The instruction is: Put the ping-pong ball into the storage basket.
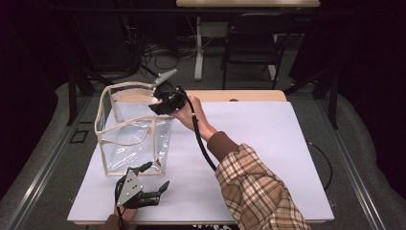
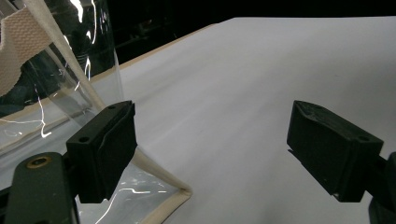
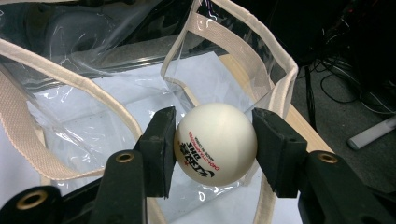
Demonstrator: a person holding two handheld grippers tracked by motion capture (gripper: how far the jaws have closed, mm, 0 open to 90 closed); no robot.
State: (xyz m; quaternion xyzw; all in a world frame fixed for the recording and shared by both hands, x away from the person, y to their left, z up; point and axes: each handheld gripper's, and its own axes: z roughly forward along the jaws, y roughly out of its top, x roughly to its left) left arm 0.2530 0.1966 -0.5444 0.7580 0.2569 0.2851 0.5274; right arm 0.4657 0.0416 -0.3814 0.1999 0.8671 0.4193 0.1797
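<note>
Two black jaws of the right gripper (image 3: 214, 154) clamp a white table tennis ball (image 3: 215, 142) between their pads, one pad on each side of it. The ball is round, so it has no long axis; its red and black printed lettering faces the gripper's camera, low on the ball, and the lines of print slant down toward the right jaw. Just beyond the ball and below it stands an open clear plastic tote bag (image 3: 140, 88) with cream webbing trim, its mouth facing up. In the high view the right gripper (image 1: 160, 102) hangs over the bag's far right corner (image 1: 155, 91), so the ball sits above the opening.

The left gripper (image 2: 212, 154) is released, its jaws standing wide apart with nothing between them. Just beside its left jaw lies the bag's near bottom corner (image 2: 180, 193); whether the two touch I cannot tell. Beyond the jaws the white table cover (image 2: 261, 70) stretches away. In the high view the left gripper (image 1: 155, 184) lies low on the cover just in front of the bag's near side.
</note>
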